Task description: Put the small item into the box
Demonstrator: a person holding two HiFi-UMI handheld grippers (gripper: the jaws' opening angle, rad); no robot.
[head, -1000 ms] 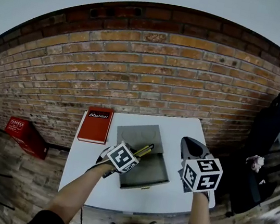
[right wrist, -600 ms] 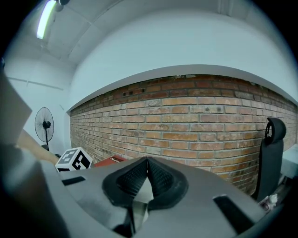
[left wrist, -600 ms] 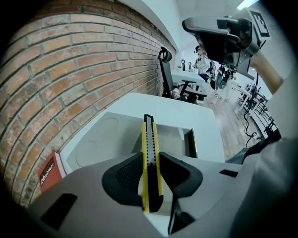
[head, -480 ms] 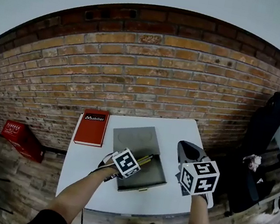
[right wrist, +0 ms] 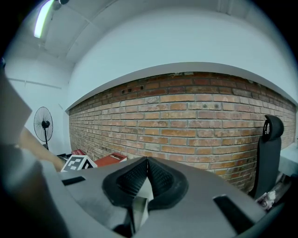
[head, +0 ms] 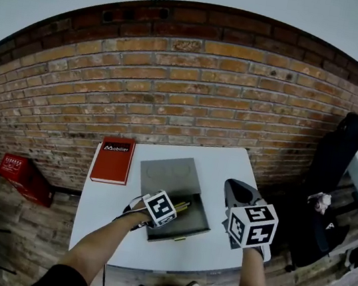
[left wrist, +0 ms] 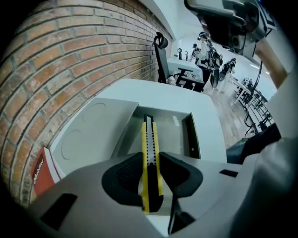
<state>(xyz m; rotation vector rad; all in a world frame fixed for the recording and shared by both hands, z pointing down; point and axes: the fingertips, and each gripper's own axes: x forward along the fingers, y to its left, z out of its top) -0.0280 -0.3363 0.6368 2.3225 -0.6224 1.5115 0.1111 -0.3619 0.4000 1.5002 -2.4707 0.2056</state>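
A yellow and black utility knife is clamped between the jaws of my left gripper, its tip reaching out over the open grey box. In the head view the left gripper hovers over the box, whose lid lies folded back on the white table; the knife pokes out past the marker cube. My right gripper is held up at the table's right side, away from the box. Its jaws are pressed together with nothing between them, pointing at the brick wall.
A red book lies at the table's back left, next to the box lid. A brick wall runs behind the table. A black chair stands to the right, and a red crate sits on the floor at the left.
The left gripper with the knife has shifted slightly toward me and lower over the box. The right gripper has hardly moved. The head view has drifted a little.
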